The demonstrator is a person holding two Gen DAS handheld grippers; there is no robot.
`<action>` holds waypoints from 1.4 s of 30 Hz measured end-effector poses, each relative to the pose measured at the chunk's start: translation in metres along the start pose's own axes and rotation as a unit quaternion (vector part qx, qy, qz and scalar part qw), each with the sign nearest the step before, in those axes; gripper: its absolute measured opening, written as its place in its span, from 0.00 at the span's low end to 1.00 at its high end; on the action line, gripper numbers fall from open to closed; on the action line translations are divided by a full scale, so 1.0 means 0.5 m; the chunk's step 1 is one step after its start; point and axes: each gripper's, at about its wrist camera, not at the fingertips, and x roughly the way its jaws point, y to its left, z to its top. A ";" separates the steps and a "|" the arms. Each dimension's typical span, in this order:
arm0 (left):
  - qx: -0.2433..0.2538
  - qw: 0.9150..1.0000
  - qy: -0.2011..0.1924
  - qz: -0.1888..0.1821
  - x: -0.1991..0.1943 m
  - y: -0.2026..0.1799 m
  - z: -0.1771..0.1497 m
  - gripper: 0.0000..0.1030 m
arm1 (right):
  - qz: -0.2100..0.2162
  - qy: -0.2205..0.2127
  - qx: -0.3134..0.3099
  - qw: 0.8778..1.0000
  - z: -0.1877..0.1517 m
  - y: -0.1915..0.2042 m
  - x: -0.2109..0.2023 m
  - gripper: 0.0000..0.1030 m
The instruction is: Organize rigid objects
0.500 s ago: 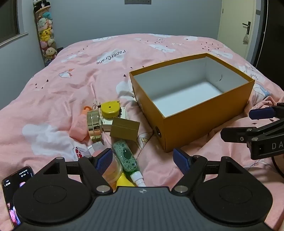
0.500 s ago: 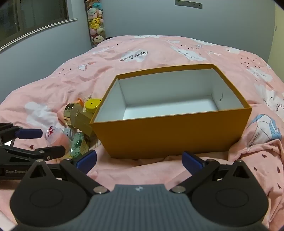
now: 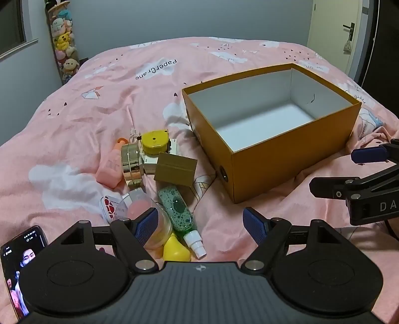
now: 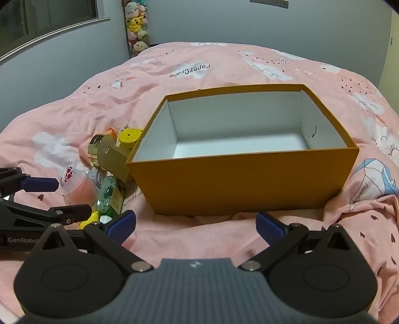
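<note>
Pretty clearly someone's bedroom at home: a bed (image 3: 104, 104) with a pink cartoon-print duvet fills the room, a hanging stack of plush toys (image 3: 62, 42) sits in the corner, plus a window (image 4: 49, 22) and a door (image 3: 349, 30).

Orange box (image 3: 286, 159) open, upright on bed; small items (image 3: 154, 174) clustered beside.
</note>
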 end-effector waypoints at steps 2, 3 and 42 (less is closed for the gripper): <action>0.000 1.000 0.000 -0.001 0.000 0.001 -0.002 0.88 | -0.001 0.002 -0.001 1.000 0.000 0.002 0.000 0.98; 0.000 1.000 0.000 0.000 0.000 0.002 -0.002 0.88 | -0.002 0.004 -0.001 1.000 0.001 0.002 0.001 0.98; -0.008 1.000 0.006 0.000 0.002 0.007 -0.004 0.88 | -0.006 0.019 0.000 1.000 -0.006 0.008 0.010 0.98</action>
